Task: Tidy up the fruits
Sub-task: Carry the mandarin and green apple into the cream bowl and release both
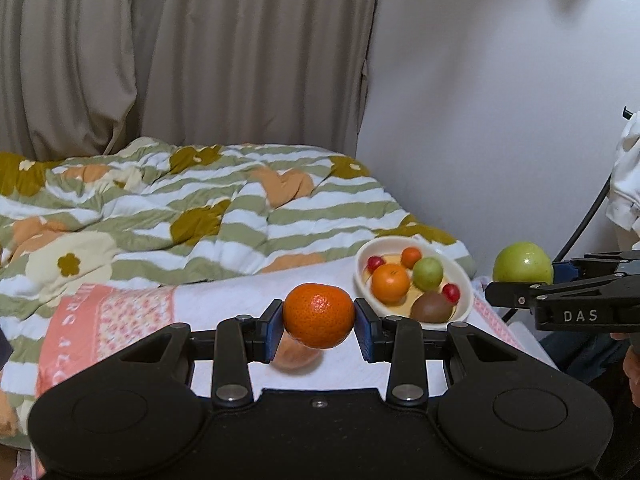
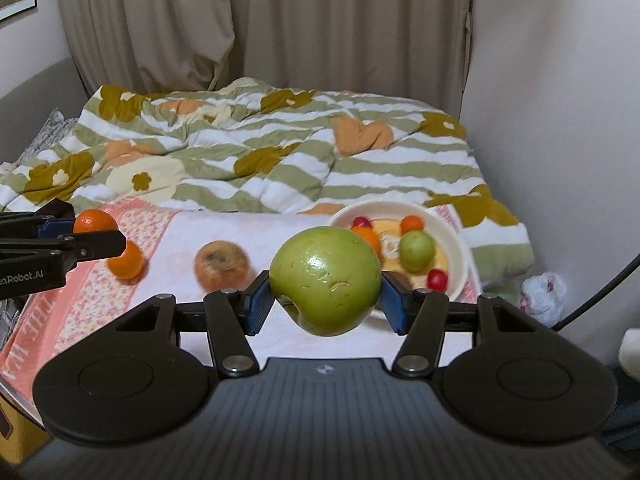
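Your left gripper (image 1: pixel 319 317) pinches the mandarin (image 1: pixel 319 316); your right gripper (image 2: pixel 326 282) pinches the green apple (image 2: pixel 325 280). Dropping both together risks collision inside the crowded bowl (image 2: pixel 460 248).

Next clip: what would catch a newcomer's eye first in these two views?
Each of the two tongs holds a fruit in the air: the left tongs clamp a tangerine, the right tongs a big green apple. Behind them, a white bowl at the right of the cloth-covered bed already holds mixed fruit, while a brownish fruit and another orange lie loose on the cloth.
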`<state>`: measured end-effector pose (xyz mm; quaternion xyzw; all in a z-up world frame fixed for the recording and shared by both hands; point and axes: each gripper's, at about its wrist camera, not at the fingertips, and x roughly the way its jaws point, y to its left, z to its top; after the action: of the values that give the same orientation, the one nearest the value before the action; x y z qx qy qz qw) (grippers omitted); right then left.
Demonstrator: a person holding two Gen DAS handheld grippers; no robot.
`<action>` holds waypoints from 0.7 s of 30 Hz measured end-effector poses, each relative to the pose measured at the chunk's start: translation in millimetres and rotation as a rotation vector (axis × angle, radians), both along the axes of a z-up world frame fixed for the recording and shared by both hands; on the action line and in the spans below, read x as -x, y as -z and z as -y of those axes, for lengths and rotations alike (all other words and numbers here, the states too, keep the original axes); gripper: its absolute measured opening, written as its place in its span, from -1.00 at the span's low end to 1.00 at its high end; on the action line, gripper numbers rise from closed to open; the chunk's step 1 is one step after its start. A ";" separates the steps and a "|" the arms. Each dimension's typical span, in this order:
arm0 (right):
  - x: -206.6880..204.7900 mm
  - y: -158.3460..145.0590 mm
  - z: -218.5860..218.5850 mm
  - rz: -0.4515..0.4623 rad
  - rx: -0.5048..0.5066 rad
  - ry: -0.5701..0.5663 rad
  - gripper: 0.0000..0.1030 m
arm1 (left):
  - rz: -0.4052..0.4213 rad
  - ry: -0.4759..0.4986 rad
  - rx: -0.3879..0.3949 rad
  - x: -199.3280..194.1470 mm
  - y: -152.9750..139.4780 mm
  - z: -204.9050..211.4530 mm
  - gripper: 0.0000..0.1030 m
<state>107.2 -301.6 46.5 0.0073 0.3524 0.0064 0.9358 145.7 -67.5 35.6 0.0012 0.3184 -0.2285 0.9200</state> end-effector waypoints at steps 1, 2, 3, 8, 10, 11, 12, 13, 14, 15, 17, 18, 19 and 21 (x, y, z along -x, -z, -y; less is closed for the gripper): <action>-2.9 0.8 7.4 0.000 0.000 -0.007 0.39 | 0.005 -0.006 -0.002 -1.0 -1.0 7.6 -0.21; -6.7 2.3 17.0 -0.005 0.001 -0.015 0.39 | 0.005 -0.014 -0.002 -2.8 -2.1 15.9 -0.21; -9.7 3.3 24.5 -0.009 0.001 -0.021 0.39 | 0.001 -0.022 0.003 -5.1 -2.7 25.1 -0.21; -31.0 12.7 69.1 -0.034 -0.009 -0.068 0.39 | -0.009 -0.050 0.001 -20.6 0.5 73.3 -0.21; -39.6 16.5 83.8 -0.041 -0.013 -0.088 0.39 | -0.011 -0.063 0.001 -27.3 2.3 92.9 -0.21; -45.3 18.6 92.8 -0.045 -0.011 -0.102 0.39 | -0.010 -0.070 0.000 -30.0 3.2 101.9 -0.21; -50.4 20.3 98.9 -0.048 -0.007 -0.111 0.39 | -0.012 -0.075 0.000 -33.5 4.5 111.4 -0.21; -55.5 22.2 105.7 -0.051 0.000 -0.120 0.39 | -0.018 -0.080 0.001 -37.0 6.0 119.7 -0.21; -60.9 24.4 112.7 -0.053 0.005 -0.127 0.39 | -0.021 -0.086 0.000 -40.7 7.5 127.9 -0.21; -65.3 26.7 117.5 -0.055 0.009 -0.132 0.39 | -0.023 -0.092 -0.004 -44.4 9.6 136.3 -0.21; -76.1 32.6 128.8 -0.063 0.010 -0.143 0.39 | -0.031 -0.101 -0.009 -52.7 13.9 151.1 -0.21; -80.5 35.8 133.4 -0.066 0.008 -0.147 0.39 | -0.036 -0.104 -0.010 -57.9 16.6 158.2 -0.21; -85.2 39.3 137.7 -0.069 0.005 -0.150 0.39 | -0.039 -0.105 -0.012 -62.0 18.8 163.7 -0.21; -95.0 46.6 145.8 -0.076 0.001 -0.149 0.39 | -0.048 -0.106 -0.021 -71.5 23.7 173.7 -0.21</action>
<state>202.2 -447.5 -0.1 -0.0192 0.3873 0.0755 0.9187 217.3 -241.2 11.9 -0.0112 0.3423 -0.1762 0.9229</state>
